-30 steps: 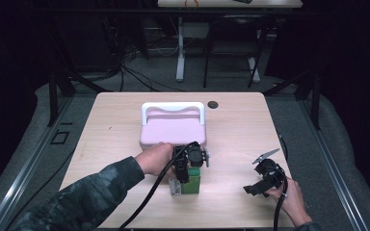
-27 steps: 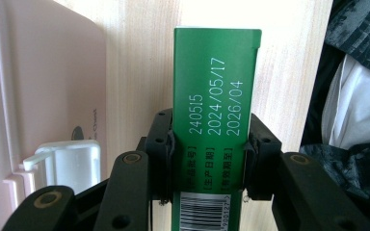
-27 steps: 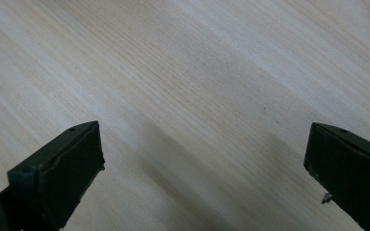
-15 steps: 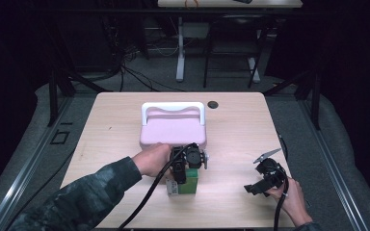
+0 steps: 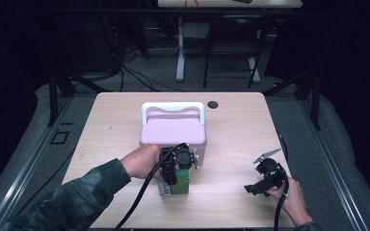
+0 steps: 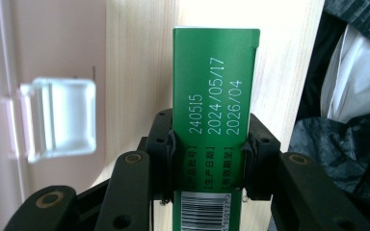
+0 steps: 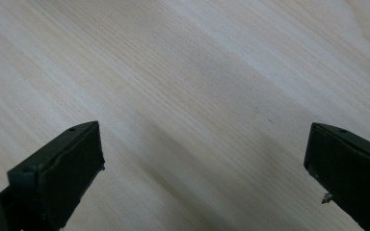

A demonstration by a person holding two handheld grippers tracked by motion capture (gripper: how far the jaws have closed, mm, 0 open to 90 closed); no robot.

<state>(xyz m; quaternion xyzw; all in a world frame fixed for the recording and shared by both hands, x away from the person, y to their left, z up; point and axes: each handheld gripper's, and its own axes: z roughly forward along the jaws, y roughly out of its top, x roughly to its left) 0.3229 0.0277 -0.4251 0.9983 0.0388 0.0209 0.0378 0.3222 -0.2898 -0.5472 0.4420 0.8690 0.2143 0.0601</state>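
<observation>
High view: one pink lidded box [image 5: 173, 131] with a white handle stands closed on the tabletop [image 5: 236, 125]; its contents cannot be seen. One green carton [image 5: 177, 182] sits just in front of it, clamped between the pads of the left hand-held gripper [image 5: 173, 169]. Right hand-held gripper [image 5: 257, 185] hangs wide apart over bare wood, holding nothing. One dark round disc [image 5: 213, 104] lies behind the box.

left gripper [image 5: 176, 166] on green carton [image 5: 177, 182], beside pink box [image 5: 173, 131], wooden table [image 5: 236, 125]
</observation>
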